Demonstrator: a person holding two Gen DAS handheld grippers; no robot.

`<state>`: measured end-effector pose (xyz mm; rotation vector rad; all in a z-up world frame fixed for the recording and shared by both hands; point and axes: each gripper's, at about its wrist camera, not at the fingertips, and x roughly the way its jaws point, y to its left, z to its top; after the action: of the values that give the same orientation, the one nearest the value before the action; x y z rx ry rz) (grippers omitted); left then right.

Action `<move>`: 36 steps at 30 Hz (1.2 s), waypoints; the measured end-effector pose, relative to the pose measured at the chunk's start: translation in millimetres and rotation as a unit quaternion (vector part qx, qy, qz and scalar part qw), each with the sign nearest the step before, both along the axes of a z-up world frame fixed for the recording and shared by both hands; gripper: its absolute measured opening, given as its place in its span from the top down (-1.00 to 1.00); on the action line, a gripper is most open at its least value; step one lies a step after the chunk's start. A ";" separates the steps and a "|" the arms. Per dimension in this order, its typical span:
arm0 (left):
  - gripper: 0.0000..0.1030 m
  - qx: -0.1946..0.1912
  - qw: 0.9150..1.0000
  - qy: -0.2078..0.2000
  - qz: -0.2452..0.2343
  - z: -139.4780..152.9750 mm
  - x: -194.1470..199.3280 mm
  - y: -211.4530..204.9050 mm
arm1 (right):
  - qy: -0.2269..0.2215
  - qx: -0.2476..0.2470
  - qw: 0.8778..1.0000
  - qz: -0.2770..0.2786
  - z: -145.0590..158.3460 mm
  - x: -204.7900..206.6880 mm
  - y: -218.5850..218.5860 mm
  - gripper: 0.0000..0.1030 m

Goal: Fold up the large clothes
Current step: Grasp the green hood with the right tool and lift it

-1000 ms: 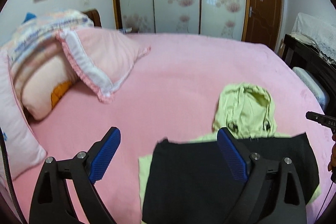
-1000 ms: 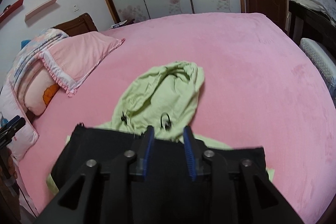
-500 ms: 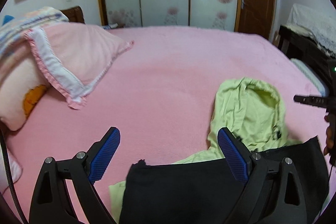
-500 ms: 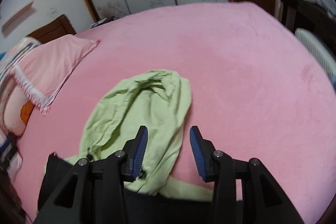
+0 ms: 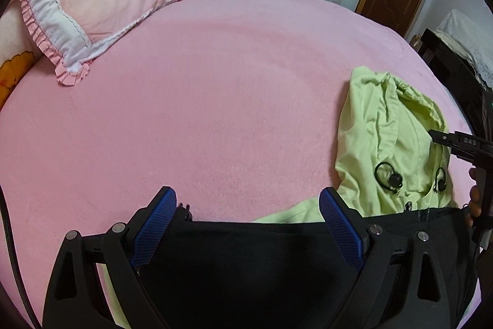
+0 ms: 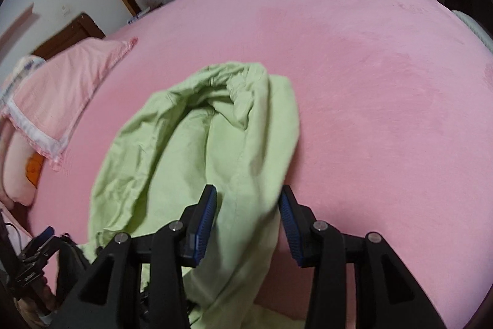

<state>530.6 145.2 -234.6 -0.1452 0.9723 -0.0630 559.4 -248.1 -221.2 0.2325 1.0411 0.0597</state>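
Note:
A light green hooded garment lies on the pink bed, its hood [image 5: 388, 137] [image 6: 197, 144] spread flat, with a black fabric layer [image 5: 246, 273] [image 6: 69, 261] over its body. My left gripper [image 5: 246, 205] is wide open above the black layer's upper edge, nothing between its pads. My right gripper [image 6: 248, 205] hovers low over the hood's right side. Its jaws are open with green cloth lying in the gap, not pinched. It shows at the right edge of the left wrist view as the right gripper [image 5: 456, 141]; the left gripper [image 6: 34, 248] shows at lower left.
A pink bed sheet [image 5: 231, 82] stretches far beyond the garment. A frilled pink pillow [image 5: 92, 2] [image 6: 61, 91] lies at the upper left. Dark furniture [image 5: 456, 67] stands past the bed's right side. Flowered wardrobe doors and a brown door line the far wall.
Both grippers have dropped closer to the bed. The right one widened its jaws and moved from the black layer out over the hood. The left stayed wide open.

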 end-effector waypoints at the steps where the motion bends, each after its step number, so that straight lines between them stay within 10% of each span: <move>1: -0.81 0.000 1.000 0.004 -0.003 -3.8 -0.9 -1.9 | 0.005 -0.005 1.000 -0.001 -3.0 2.6 2.0 0.19; 7: -0.81 0.017 1.000 0.006 -0.012 -8.7 -5.2 -11.5 | 0.019 -0.014 1.000 -0.012 -20.7 14.1 10.7 0.26; 9: -0.81 0.020 1.000 0.008 -0.013 -8.5 -6.4 -13.4 | 0.013 -0.030 0.999 0.000 -19.6 14.1 15.2 0.86; 19: -0.81 0.011 1.000 0.013 -0.007 1.4 -21.2 -16.1 | -0.123 -0.045 0.987 0.096 43.8 -37.9 40.4 0.92; 23: -0.81 -0.009 1.000 0.021 -0.009 10.2 -39.6 -18.0 | -0.194 -0.104 0.957 0.188 78.6 -91.8 78.6 0.92; 28: -0.81 -0.023 0.999 0.019 -0.011 22.5 -79.2 -16.0 | -0.265 -0.239 0.879 0.316 90.2 -202.4 125.3 0.90; 33: -0.81 -0.032 0.999 0.032 -0.018 23.6 -126.3 -11.3 | -0.267 -0.400 0.793 0.373 29.5 -294.9 137.9 0.57; 36: -0.81 -0.030 0.998 0.048 -0.021 21.5 -150.6 -9.9 | -0.226 -0.431 0.787 0.379 -6.7 -315.1 133.1 0.46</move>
<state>380.0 135.4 -213.1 -0.1850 1.0707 -0.1247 244.2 -115.1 -227.9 -1.0166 0.5323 0.3396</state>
